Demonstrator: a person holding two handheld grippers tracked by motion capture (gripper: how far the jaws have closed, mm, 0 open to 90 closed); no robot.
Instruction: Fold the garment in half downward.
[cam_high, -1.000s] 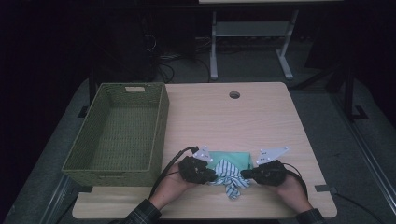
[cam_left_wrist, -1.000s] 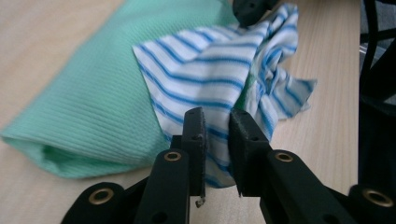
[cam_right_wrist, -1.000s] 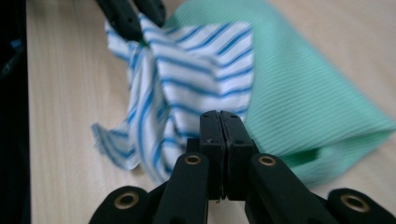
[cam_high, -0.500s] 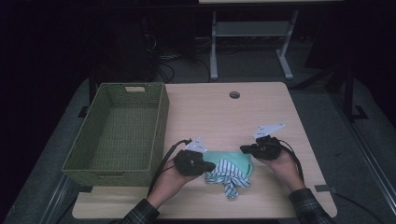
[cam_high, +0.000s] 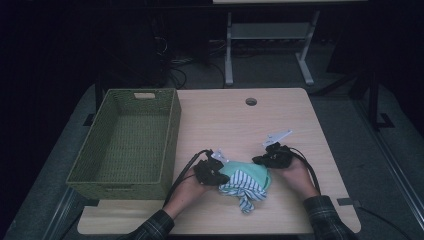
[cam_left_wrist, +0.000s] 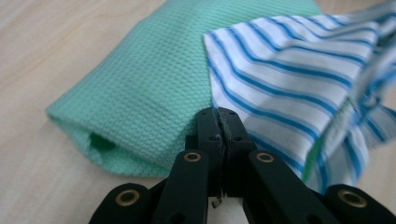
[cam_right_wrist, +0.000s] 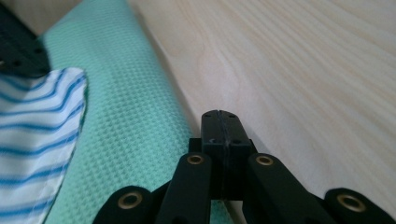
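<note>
High view: one wooden table (cam_high: 235, 125) w/ one round hole (cam_high: 251, 101) near its far edge. One green woven basket (cam_high: 172, 135) on the table's left part, nothing visible inside. Two cloths at the near edge, between the hands: one green cloth (cam_high: 254, 173) lying flat, one blue-and-white striped cloth (cam_high: 243, 186) bunched on top of it and spilling toward the person. Two grippers: left gripper (cam_high: 212, 173) at the cloths' left end, touching them; right gripper (cam_high: 268, 159) at the green cloth's right, far edge. One cable trails from each. Two forearms in plaid sleeves come in from the bottom. Basket sits well apart from the cloths, to their left.

Left gripper view: left gripper (cam_left_wrist: 222, 122) w/ both jaws pressed together, no gap. Tips sit right where the striped cloth's (cam_left_wrist: 289, 65) edge meets the green cloth (cam_left_wrist: 149, 88); a thin bit of fabric seems pinched at the tips, prob. the striped cloth's hem, but can't say for sure which cloth. Green cloth is folded, one open fold at its left end. Striped one overlaps its right part.

Right gripper view: right gripper (cam_right_wrist: 219, 122) also w/ jaws fully together, nothing seen between them. It sits at the green cloth's (cam_right_wrist: 126, 126) edge, bare table (cam_right_wrist: 299, 79) to its right. One corner of the striped cloth (cam_right_wrist: 37, 121) lies on the green at left.
</note>
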